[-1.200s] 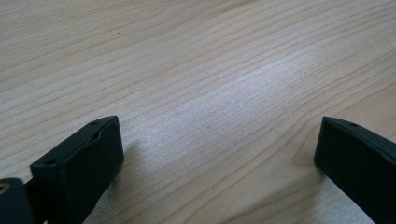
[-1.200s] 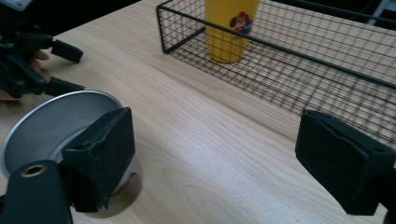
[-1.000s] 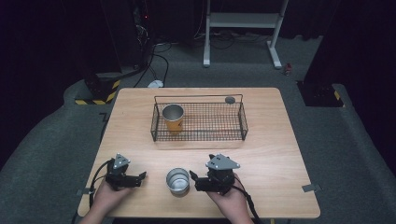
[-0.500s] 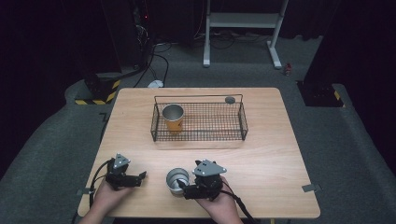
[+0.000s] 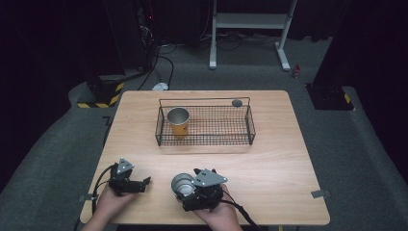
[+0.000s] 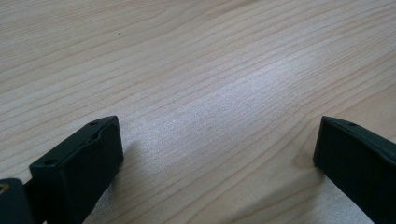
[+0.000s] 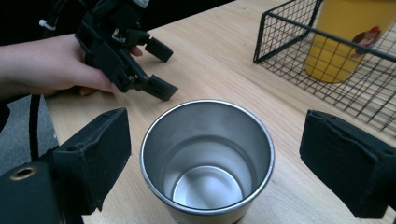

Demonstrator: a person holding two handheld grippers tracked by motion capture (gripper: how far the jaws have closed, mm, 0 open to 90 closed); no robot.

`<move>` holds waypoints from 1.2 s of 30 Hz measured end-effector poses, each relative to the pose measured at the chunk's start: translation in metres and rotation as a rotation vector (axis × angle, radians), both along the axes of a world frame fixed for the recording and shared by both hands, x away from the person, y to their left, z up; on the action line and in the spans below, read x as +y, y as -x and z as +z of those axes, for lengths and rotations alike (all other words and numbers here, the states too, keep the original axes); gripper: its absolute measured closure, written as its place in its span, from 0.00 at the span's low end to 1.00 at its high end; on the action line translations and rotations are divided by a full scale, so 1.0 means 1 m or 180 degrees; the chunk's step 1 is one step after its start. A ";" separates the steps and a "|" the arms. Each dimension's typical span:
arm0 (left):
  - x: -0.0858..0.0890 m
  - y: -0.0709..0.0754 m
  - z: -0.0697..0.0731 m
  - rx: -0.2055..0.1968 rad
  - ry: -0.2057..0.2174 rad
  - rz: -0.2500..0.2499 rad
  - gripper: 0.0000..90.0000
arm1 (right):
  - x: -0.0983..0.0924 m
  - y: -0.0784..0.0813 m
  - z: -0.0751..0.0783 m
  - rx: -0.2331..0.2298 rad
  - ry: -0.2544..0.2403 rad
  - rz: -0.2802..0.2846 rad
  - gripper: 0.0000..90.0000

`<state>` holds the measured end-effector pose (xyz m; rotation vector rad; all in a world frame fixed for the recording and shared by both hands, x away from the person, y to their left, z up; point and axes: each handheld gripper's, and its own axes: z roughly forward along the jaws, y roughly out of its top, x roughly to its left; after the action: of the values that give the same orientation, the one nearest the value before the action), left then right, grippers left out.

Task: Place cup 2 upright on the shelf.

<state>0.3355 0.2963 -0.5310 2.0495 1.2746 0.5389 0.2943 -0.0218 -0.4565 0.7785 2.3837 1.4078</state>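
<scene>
A steel cup (image 5: 180,183) stands upright and empty near the table's front edge. My right gripper (image 5: 188,188) reaches at it from the right. In the right gripper view the steel cup (image 7: 208,154) sits between the wide-apart jaws of my right gripper (image 7: 215,135), with a gap on each side, so it is open. To the cup's left my left gripper (image 5: 144,183) rests low over the wood. My left gripper (image 6: 215,140) is open over bare wood. A yellow cup (image 5: 178,121) stands in the left end of a black wire basket (image 5: 250,125).
The wire basket (image 7: 280,28) with the yellow cup (image 7: 345,42) lies mid-table beyond the grippers. A small dark round object (image 5: 236,102) sits on the wooden table (image 5: 284,159) behind the basket. The person's left hand (image 7: 51,65) holds the left gripper (image 7: 128,56) at the table's front left.
My right gripper has moved left across the table until its jaws stand on either side of the steel cup. The left gripper and the cups have stayed put.
</scene>
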 end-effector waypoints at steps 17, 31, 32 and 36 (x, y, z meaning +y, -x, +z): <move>0.000 0.000 0.000 -0.0003 -0.0002 0.0000 0.02 | 0.010 -0.004 -0.019 0.0130 0.0195 0.0020 0.10; 0.000 0.000 0.000 0.0003 -0.0004 -0.0003 0.02 | 0.016 -0.005 -0.036 0.0199 0.0324 0.0048 0.10; 0.000 0.000 0.000 0.0003 -0.0003 -0.0003 0.02 | 0.016 -0.005 -0.037 0.0194 0.0336 0.0059 0.10; 0.000 0.000 0.000 0.0003 -0.0004 -0.0005 0.02 | 0.016 -0.006 -0.040 0.0225 0.0307 0.0082 0.10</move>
<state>0.3356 0.2966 -0.5309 2.0518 1.2736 0.5382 0.3005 -0.0061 -0.4964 0.7876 2.5030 1.2845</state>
